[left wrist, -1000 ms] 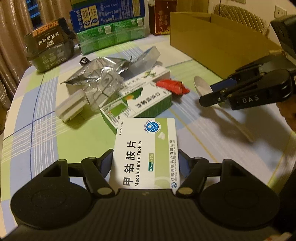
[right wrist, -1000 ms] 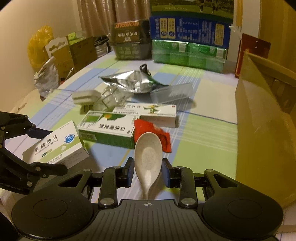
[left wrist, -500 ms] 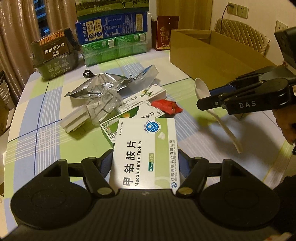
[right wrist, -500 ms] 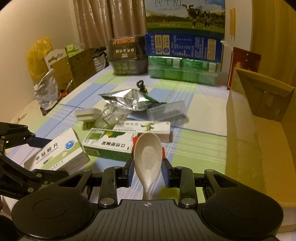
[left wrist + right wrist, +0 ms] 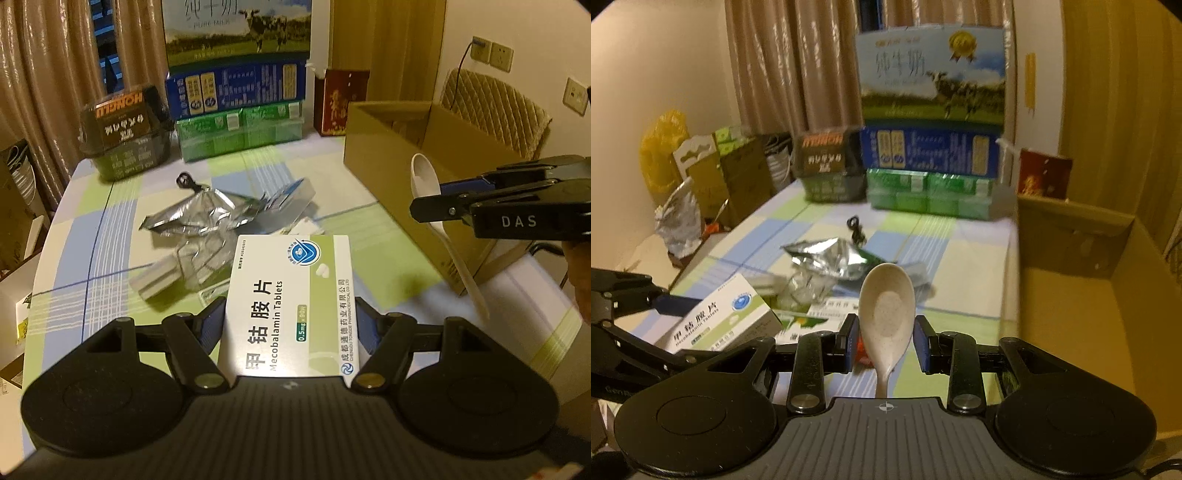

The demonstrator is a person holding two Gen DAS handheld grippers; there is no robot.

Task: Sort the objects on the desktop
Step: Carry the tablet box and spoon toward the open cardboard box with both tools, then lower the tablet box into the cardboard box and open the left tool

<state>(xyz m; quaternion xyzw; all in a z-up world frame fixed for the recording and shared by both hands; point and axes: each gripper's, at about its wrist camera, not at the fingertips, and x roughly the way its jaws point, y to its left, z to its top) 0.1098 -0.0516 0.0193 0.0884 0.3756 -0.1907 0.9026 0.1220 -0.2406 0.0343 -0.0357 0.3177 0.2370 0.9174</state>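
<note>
My left gripper [image 5: 291, 325] is shut on a white and green Mecobalamin tablet box [image 5: 291, 302] and holds it above the table; the box also shows in the right wrist view [image 5: 720, 321]. My right gripper [image 5: 886, 332] is shut on a beige spoon [image 5: 886, 310], bowl up, held above the table beside the open cardboard box [image 5: 1071, 295]. In the left wrist view the right gripper [image 5: 436, 210] holds the spoon [image 5: 424, 177] in front of the cardboard box [image 5: 399, 147].
A silver foil bag [image 5: 199, 218], clear plastic packaging [image 5: 207, 258], a small white block [image 5: 159, 280] and other medicine boxes [image 5: 827, 310] lie mid-table. Milk cartons [image 5: 236, 92], a dark basket [image 5: 122, 136] and a red box [image 5: 340, 103] stand at the far edge.
Both grippers have risen with their loads, so the table lies farther below. The right gripper with the spoon has moved closer to the cardboard box.
</note>
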